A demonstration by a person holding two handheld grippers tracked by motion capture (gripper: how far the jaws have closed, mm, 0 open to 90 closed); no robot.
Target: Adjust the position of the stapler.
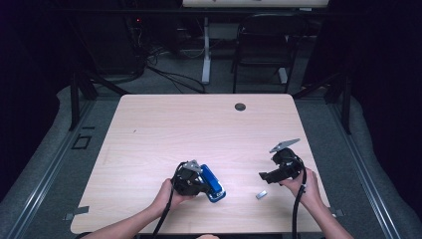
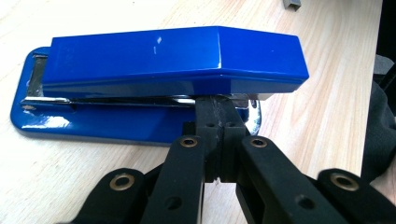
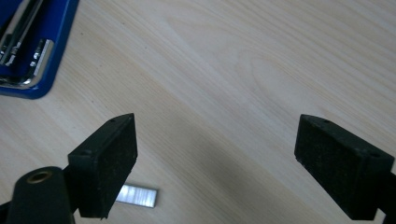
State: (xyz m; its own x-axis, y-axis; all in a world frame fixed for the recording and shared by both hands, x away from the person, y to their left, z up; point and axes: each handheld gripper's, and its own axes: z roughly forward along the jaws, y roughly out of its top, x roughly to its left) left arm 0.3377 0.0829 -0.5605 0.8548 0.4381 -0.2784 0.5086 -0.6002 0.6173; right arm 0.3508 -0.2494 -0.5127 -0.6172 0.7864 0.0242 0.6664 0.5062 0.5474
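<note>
Stapler: a blue stapler (image 1: 213, 185) lies on the surface (image 1: 199, 129) in the lower middle of the high view, just beside the left hand. In the left gripper view it (image 2: 177, 60) runs across the upper half of the frame, its flat base on the wood and its top arm closed over the metal magazine.
Left gripper: the left gripper (image 1: 191, 179) sits in the lower middle of the high view, against the stapler's left side. In its own view (image 2: 218, 112) the jaws are pressed together, and their tips poke into the gap between the stapler's top arm and base near the right end. Whether they pinch any part of it cannot be told.
Right gripper: the right gripper (image 1: 268, 175) is at the lower right of the high view, well apart from the stapler, held just above the wood. In its own view (image 3: 215, 154) the jaws are spread wide with nothing between them but bare wood.
Staples: a small silvery strip of staples (image 1: 261, 194) lies on the surface between the two grippers, nearer the right one. In the right gripper view it (image 3: 137, 195) shows at the bottom left, just beside the left jaw.
Stapler corner: the stapler's blue base and chrome end (image 3: 28, 51) fill the upper left of the right gripper view.
</note>
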